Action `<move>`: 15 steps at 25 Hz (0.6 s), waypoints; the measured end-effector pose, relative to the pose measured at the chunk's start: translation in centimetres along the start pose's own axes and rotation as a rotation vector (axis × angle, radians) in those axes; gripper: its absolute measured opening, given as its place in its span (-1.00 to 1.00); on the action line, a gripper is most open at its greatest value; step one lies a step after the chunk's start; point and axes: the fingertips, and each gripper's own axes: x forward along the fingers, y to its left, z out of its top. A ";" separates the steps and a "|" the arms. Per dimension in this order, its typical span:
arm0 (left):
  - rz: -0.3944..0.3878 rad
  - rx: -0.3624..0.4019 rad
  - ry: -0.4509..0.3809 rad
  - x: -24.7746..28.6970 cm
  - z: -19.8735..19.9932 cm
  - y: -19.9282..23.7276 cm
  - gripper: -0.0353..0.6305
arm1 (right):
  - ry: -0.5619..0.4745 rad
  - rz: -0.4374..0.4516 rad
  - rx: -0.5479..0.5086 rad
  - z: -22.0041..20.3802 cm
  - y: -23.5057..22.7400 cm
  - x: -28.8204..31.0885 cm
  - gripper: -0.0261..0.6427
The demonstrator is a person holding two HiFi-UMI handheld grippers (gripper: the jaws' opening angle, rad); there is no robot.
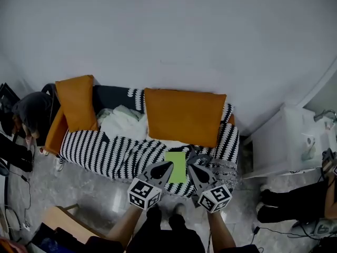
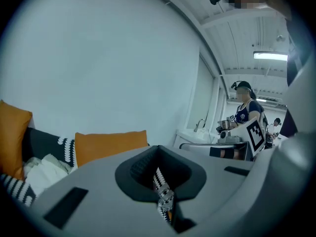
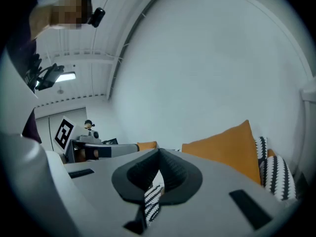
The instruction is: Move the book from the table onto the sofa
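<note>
Already the green book (image 1: pixel 176 166) lies flat on the seat of the sofa (image 1: pixel 95 149), on the black-and-white striped cover near the front edge, just in front of the large orange cushion (image 1: pixel 184 116). In the head view it sits between the two grippers, with the left gripper (image 1: pixel 166 166) at its left edge and the right gripper (image 1: pixel 192 168) at its right edge; whether either one touches it cannot be told from here.

Neither gripper holds the book. The left gripper view shows its fingers pressed together, with only a thin sliver of the striped cover visible through the slit between them. The right gripper view shows the same: fingers closed on each other, nothing in them, and striped fabric behind the narrow gap.

A second orange cushion (image 1: pixel 77 102) leans at the sofa's left end, with a crumpled white cloth (image 1: pixel 122 121) beside it on the seat. A white cabinet (image 1: pixel 287 141) stands to the right of the sofa.
</note>
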 end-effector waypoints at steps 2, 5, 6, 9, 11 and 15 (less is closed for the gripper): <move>0.000 0.009 -0.035 -0.7 1.7 -0.7 -0.85 | -0.026 0.004 -0.031 1.6 1.0 -0.5 -0.86; -0.008 0.001 -0.098 -1.7 4.2 -1.3 -0.85 | -0.066 0.008 -0.072 3.7 2.3 -1.0 -0.86; -0.010 0.010 -0.114 -2.0 5.0 -1.5 -0.85 | -0.080 0.008 -0.086 4.4 2.8 -1.2 -0.85; -0.013 0.044 -0.151 -2.6 6.8 -2.0 -0.85 | -0.119 0.006 -0.125 6.1 3.8 -1.6 -0.85; -0.015 0.060 -0.169 -3.2 7.5 -2.3 -0.85 | -0.132 -0.003 -0.149 6.9 4.5 -1.9 -0.86; -0.023 0.093 -0.182 -4.0 8.3 -2.8 -0.85 | -0.161 -0.013 -0.176 7.8 5.4 -2.1 -0.86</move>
